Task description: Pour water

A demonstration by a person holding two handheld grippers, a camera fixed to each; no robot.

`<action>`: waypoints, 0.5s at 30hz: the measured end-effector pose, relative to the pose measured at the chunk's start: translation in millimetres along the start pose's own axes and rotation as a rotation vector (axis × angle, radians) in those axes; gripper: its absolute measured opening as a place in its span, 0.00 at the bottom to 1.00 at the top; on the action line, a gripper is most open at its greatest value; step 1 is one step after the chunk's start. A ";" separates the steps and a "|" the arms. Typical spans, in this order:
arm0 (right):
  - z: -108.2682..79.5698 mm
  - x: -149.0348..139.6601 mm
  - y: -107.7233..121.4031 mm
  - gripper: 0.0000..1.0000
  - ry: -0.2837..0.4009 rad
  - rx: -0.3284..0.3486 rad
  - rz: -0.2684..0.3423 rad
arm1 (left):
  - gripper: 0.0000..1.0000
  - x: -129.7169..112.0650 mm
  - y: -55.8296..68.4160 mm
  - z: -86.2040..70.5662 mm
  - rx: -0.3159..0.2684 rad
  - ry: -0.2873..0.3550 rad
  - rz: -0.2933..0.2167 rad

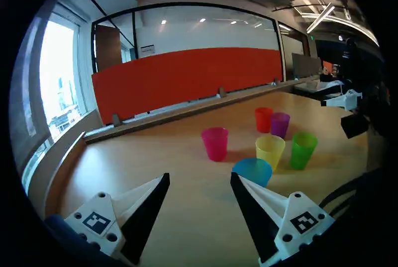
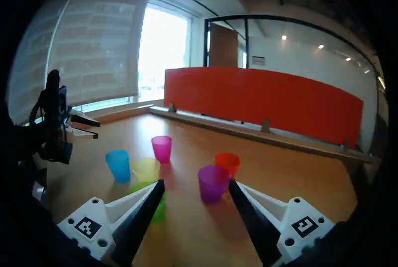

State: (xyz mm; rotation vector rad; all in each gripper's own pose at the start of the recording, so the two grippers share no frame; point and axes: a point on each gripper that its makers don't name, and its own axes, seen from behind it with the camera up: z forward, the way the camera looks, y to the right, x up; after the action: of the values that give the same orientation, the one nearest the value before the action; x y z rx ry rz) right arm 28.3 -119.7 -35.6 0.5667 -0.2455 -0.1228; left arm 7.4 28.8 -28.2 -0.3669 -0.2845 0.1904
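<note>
Six coloured plastic cups stand upright in a loose cluster on the wooden worktop (image 1: 164, 157). Left gripper (image 1: 199, 175): jaws spread wide and empty, blue cup (image 1: 252, 170) just beyond its right-hand fingertip. Right gripper (image 2: 196, 181): jaws equally wide and empty, purple cup (image 2: 213, 182) just ahead of the gap, red cup (image 2: 227, 162) behind it. Pink cup (image 1: 215, 142), yellow cup (image 1: 270, 150) and green cup (image 1: 303, 149) sit close by. Cannot tell which cup holds water. Judgement: thin, light, smooth tumblers whose walls will flex. Grip mid-wall below the rim, squeeze gently, and keep level until over the target.
</note>
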 end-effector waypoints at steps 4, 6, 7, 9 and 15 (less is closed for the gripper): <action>-6.3 12.4 24.4 1.00 0.059 -0.111 0.005 | 0.90 11.4 -12.1 -3.8 0.051 0.051 -0.045; -9.9 16.9 35.1 1.00 0.084 -0.164 0.005 | 0.90 16.3 -16.9 -5.3 0.074 0.074 -0.063; -11.6 18.0 39.4 1.00 0.092 -0.187 0.004 | 0.90 18.6 -18.7 -6.0 0.084 0.084 -0.068; -14.9 19.7 47.7 1.00 0.109 -0.233 0.006 | 0.90 23.8 -22.4 -7.4 0.104 0.105 -0.078; -21.0 21.8 59.5 1.00 0.148 -0.322 0.031 | 0.90 38.1 -31.0 -12.5 0.159 0.159 -0.092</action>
State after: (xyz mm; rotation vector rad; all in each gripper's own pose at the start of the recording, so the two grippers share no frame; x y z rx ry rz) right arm 57.6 -63.1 -16.1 0.2500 -0.0877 -0.0876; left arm 51.2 5.2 -18.6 -0.2089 -0.1281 0.0915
